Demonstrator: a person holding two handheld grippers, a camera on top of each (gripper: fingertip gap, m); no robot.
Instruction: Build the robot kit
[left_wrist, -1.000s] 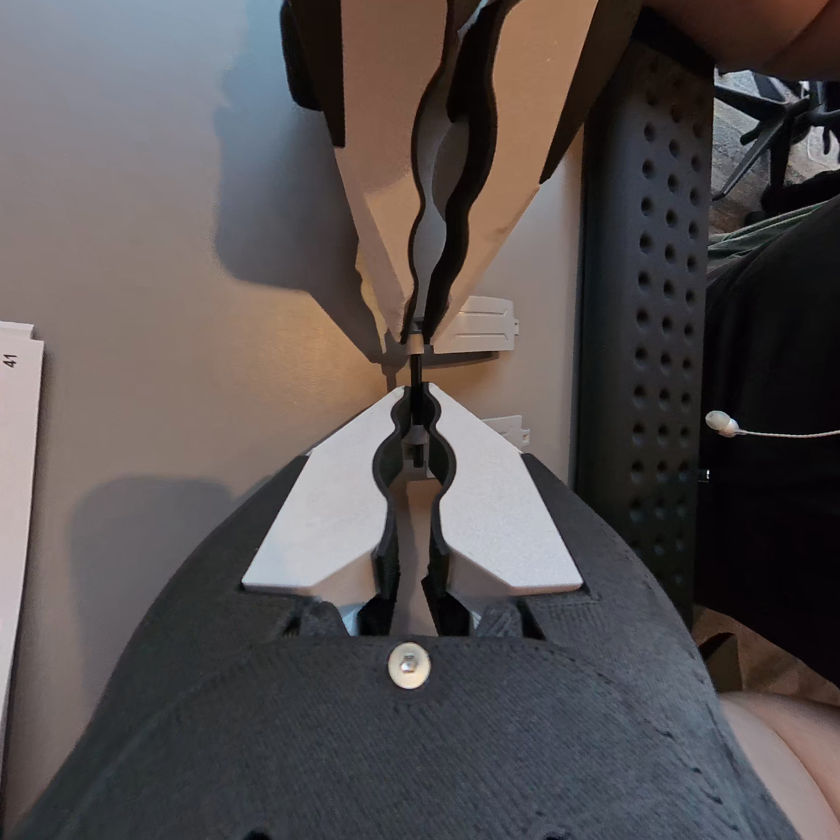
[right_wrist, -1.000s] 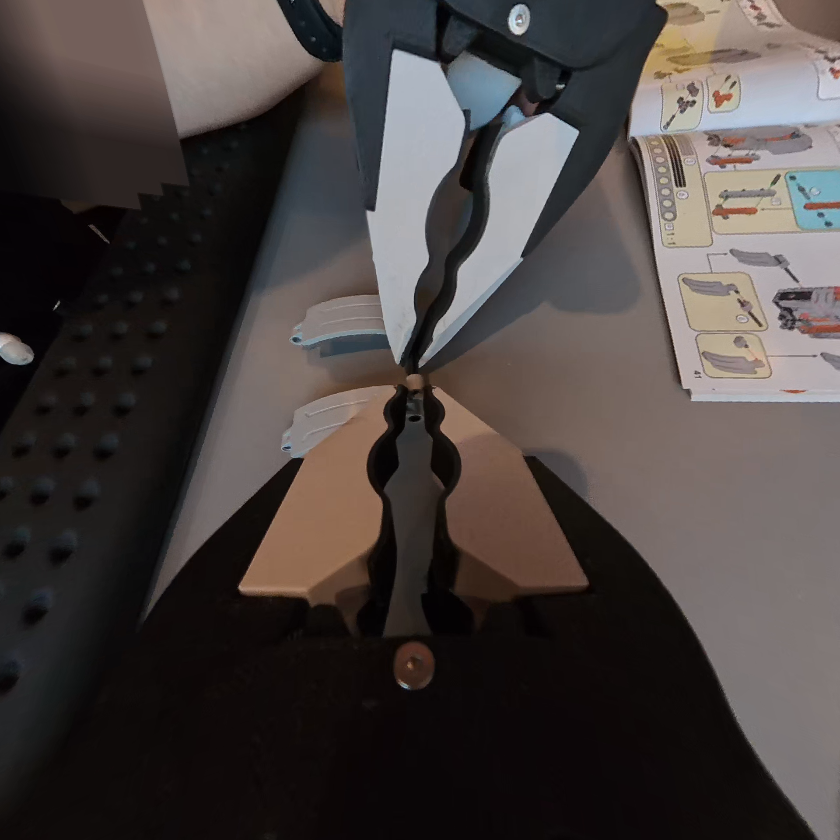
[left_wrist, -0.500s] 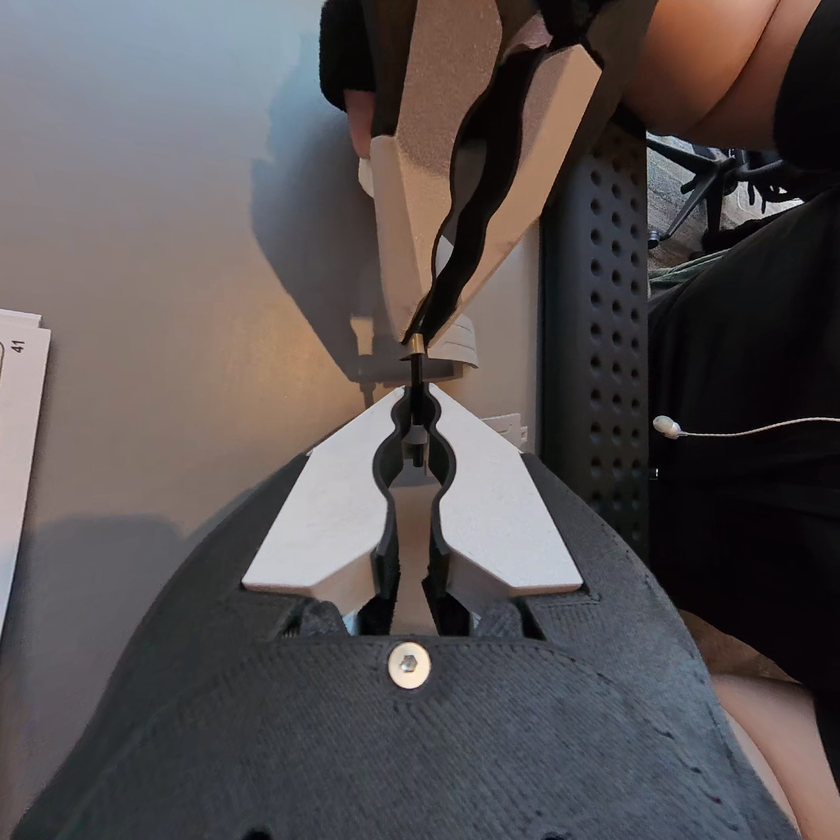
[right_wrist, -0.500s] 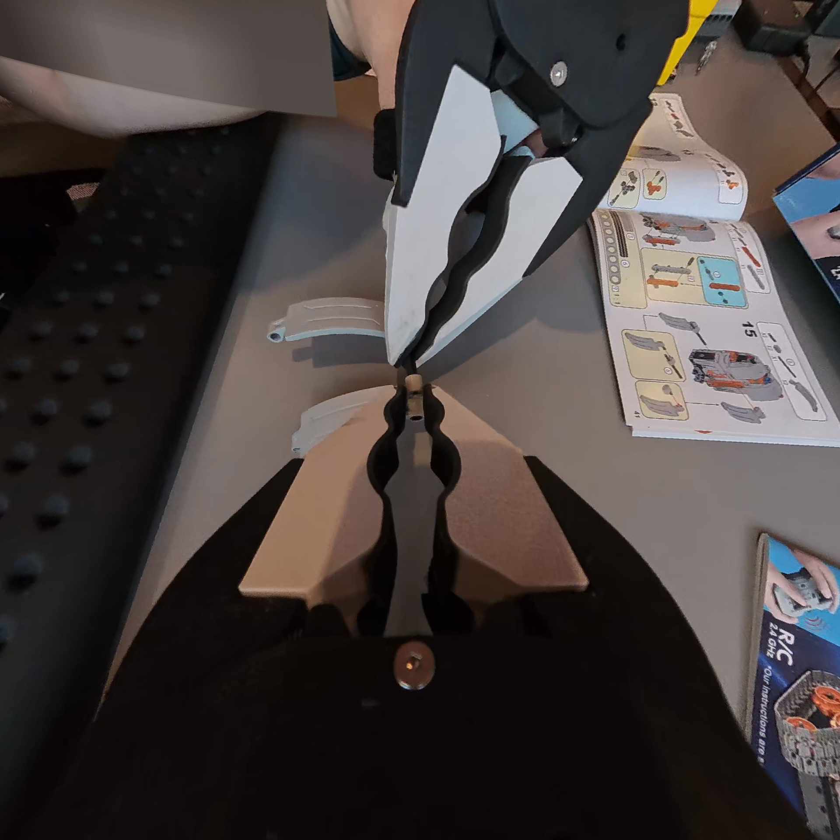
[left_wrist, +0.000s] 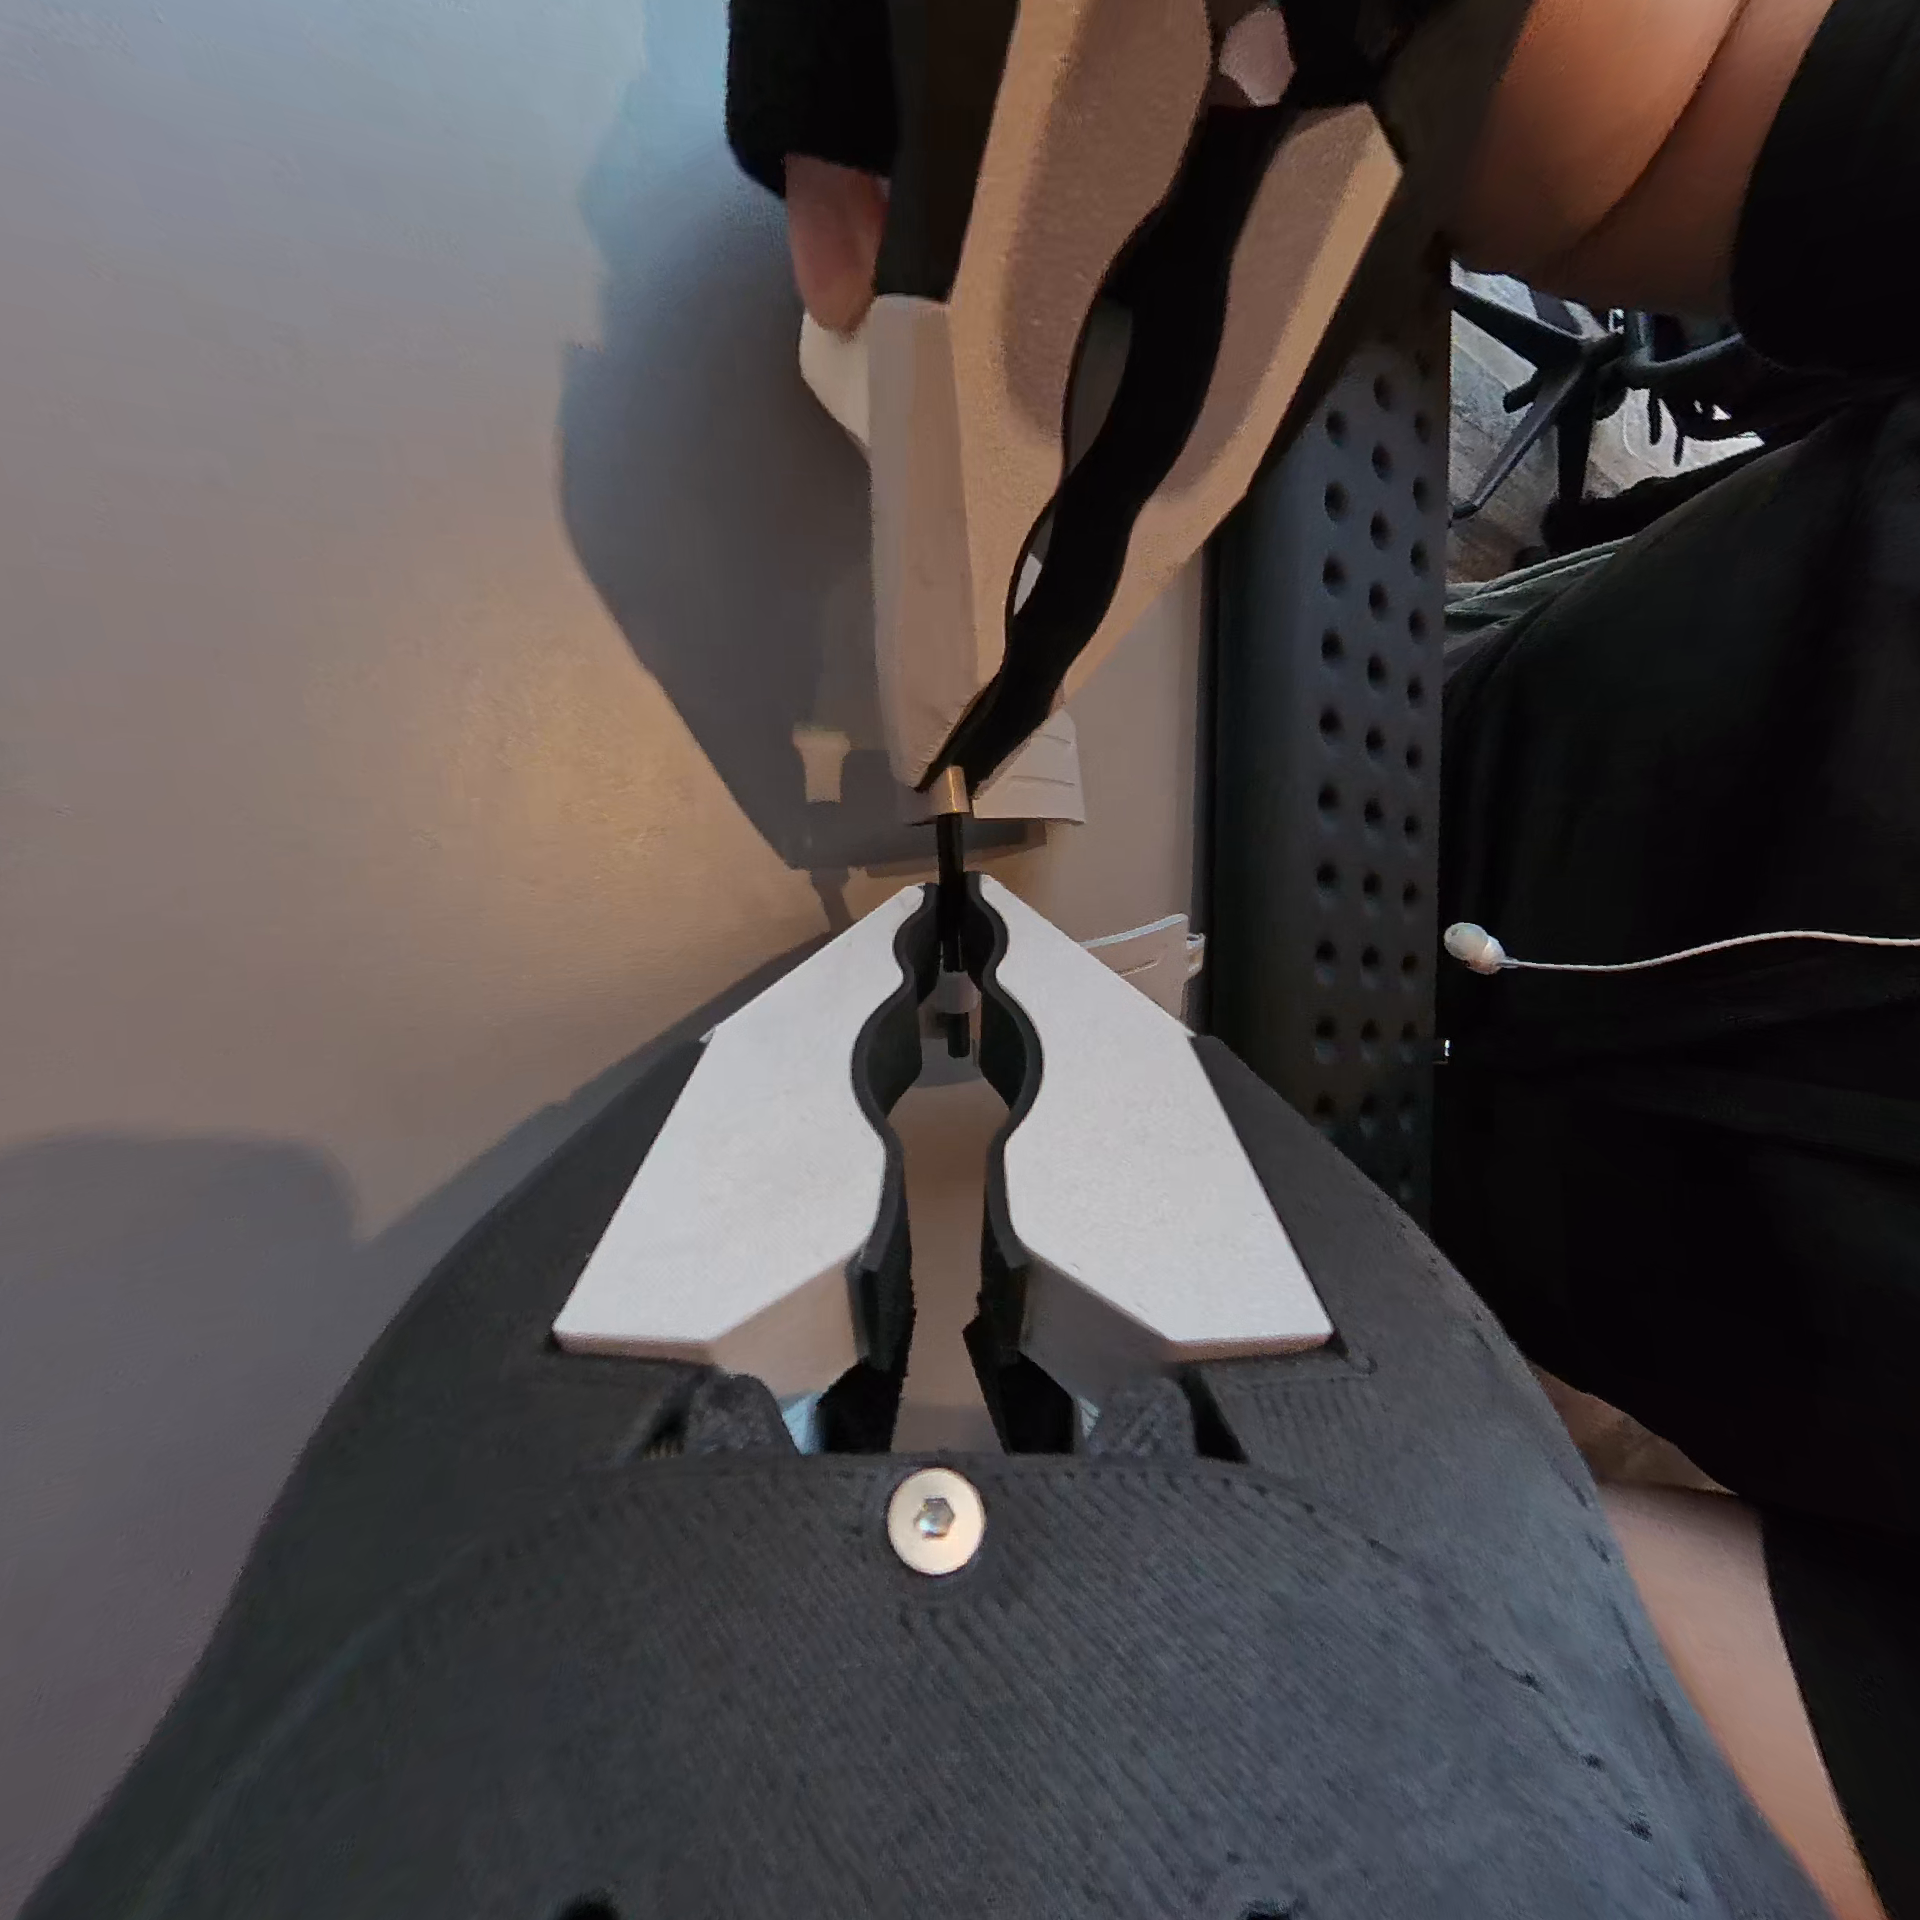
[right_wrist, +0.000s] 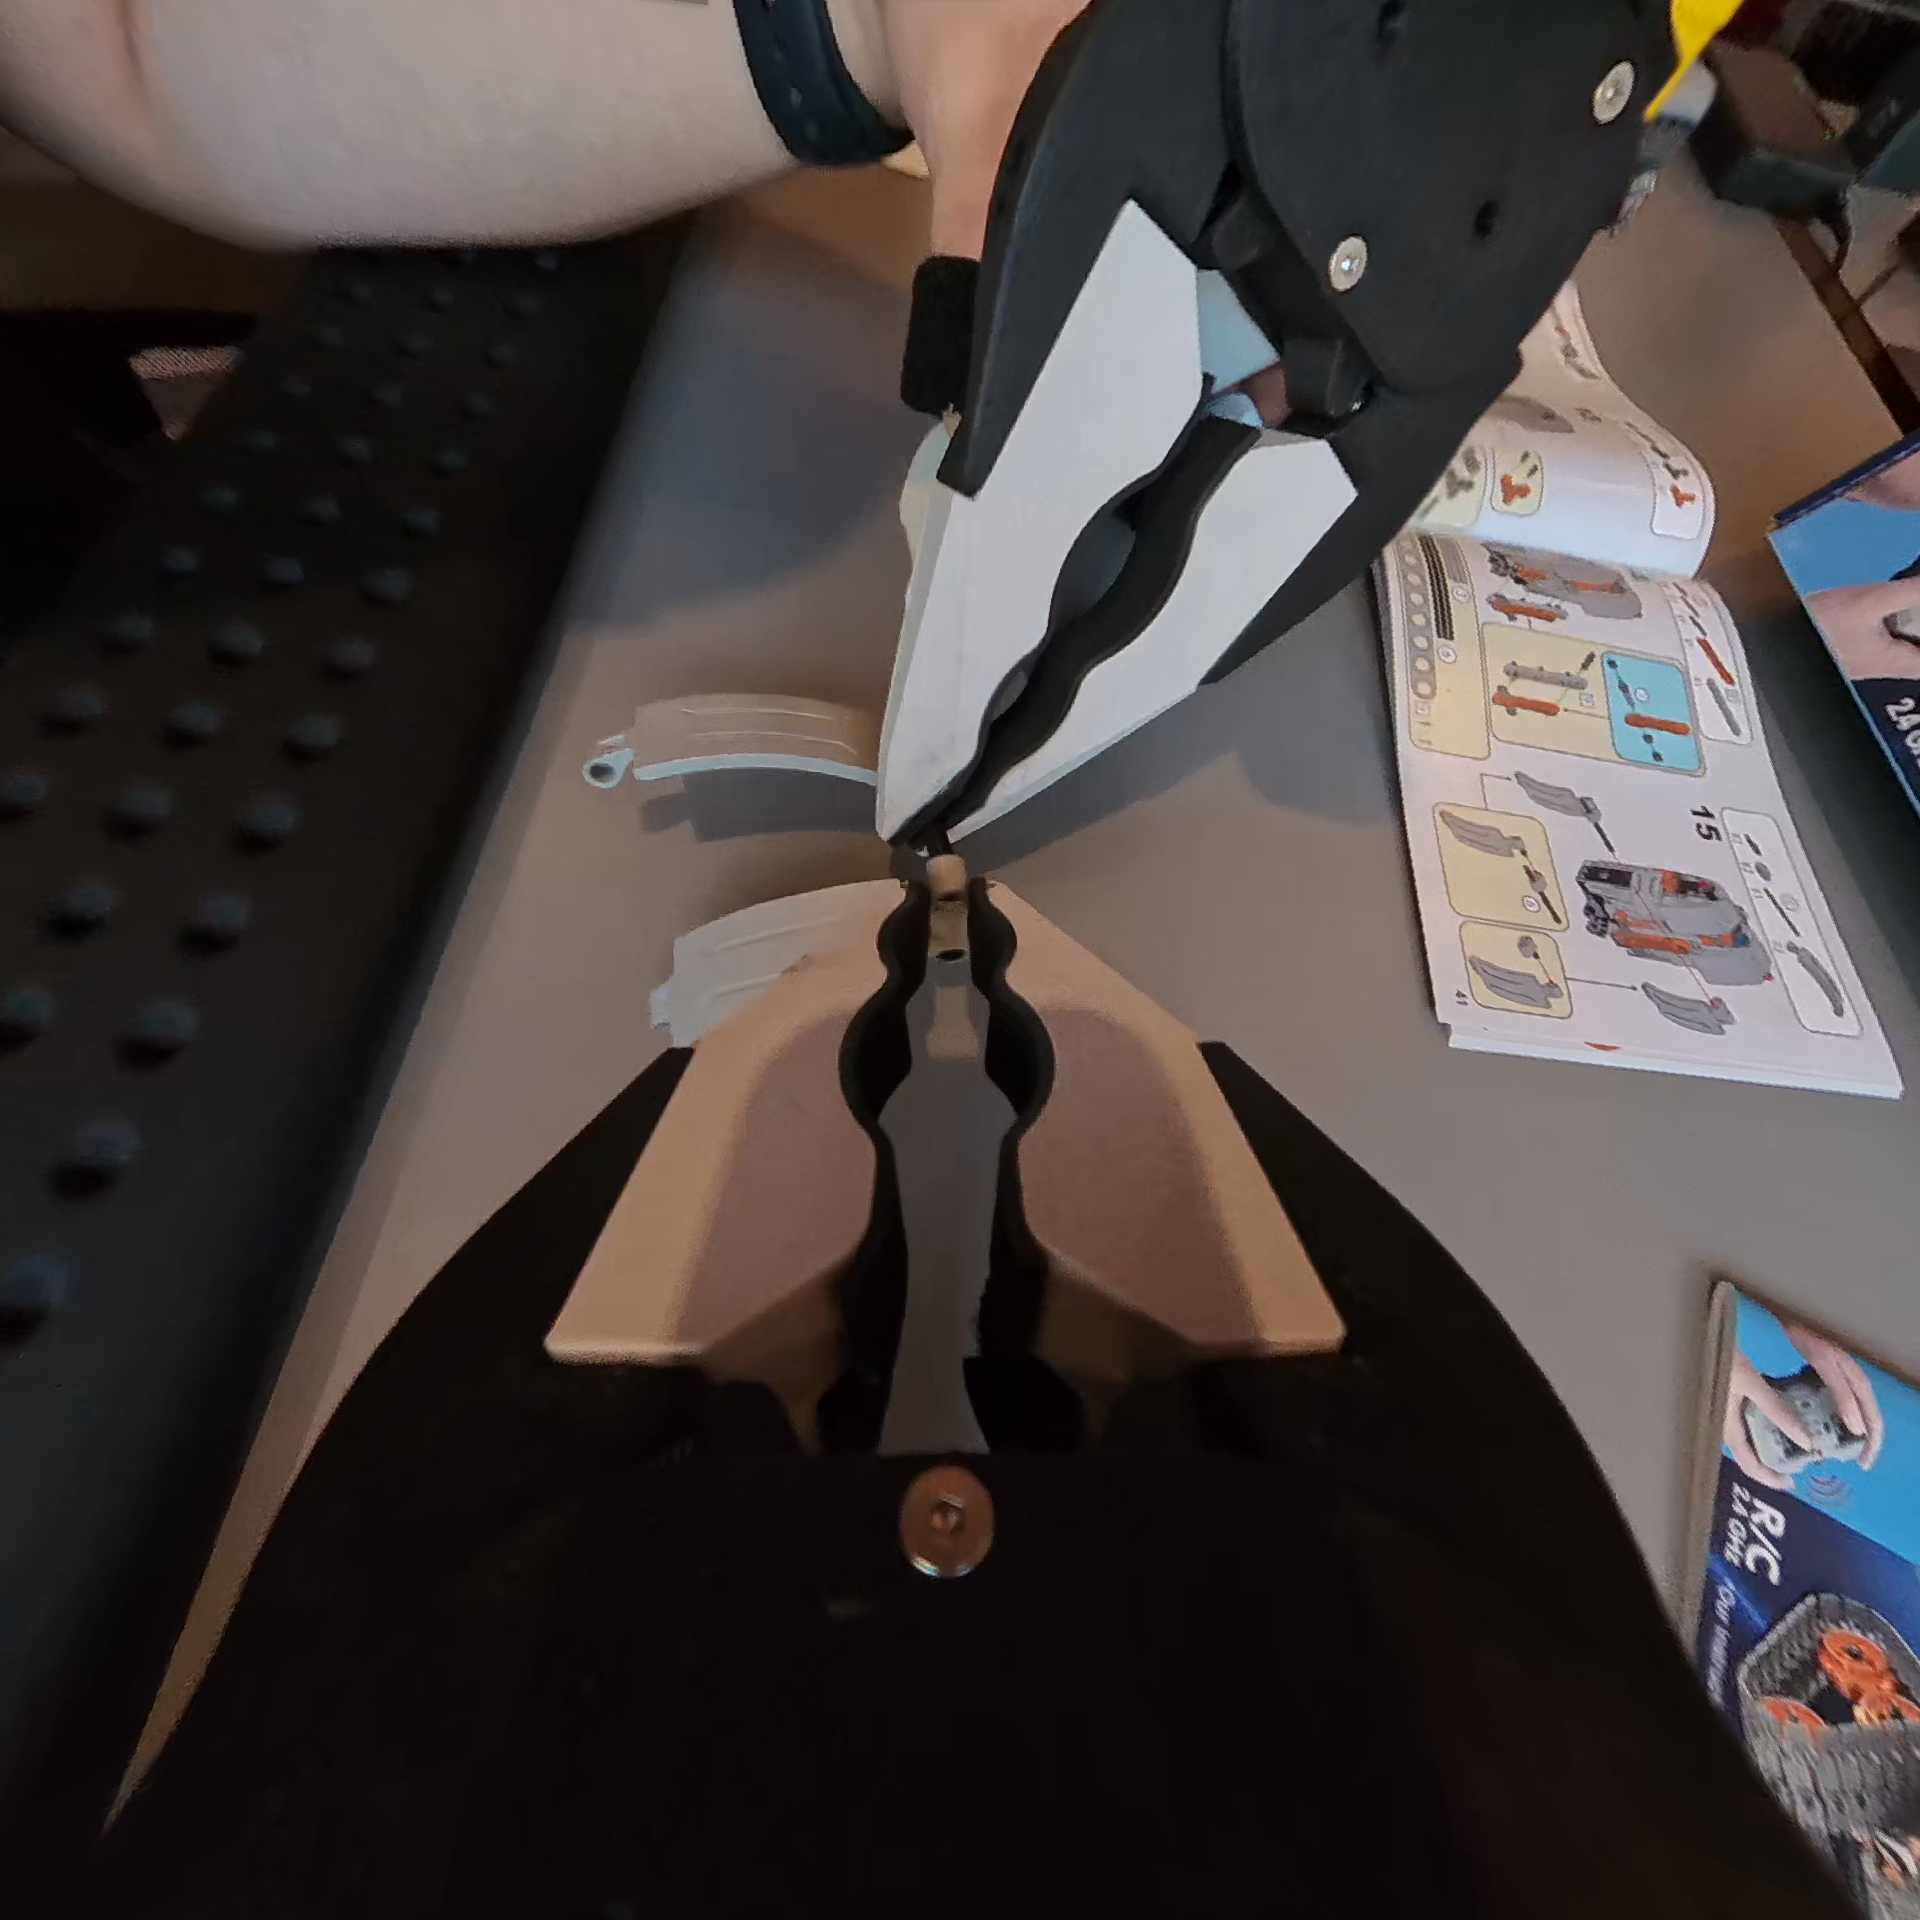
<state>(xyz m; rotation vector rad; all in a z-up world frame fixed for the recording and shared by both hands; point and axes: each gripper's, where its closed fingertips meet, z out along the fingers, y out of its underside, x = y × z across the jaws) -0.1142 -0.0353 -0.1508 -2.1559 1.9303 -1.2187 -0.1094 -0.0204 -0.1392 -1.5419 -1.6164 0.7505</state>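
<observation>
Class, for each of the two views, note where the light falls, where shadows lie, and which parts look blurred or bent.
Left wrist view: warm glow on the grey table, the right gripper casting a broad soft shadow. Right wrist view: the studded black mat is smeared, the booklet sharper, and straight edges bow toward the frame's rim.

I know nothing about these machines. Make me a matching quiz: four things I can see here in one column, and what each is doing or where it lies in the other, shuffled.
Things
1. left gripper
2. right gripper
3. open booklet
4. curved grey panel

States
A. lies flat next to the black studded strip
B. shut on the thin black pin
C. lies with its pictured pages up on the grey table
D. shut on the small beige sleeve

Pairs: 1-B, 2-D, 3-C, 4-A
</observation>
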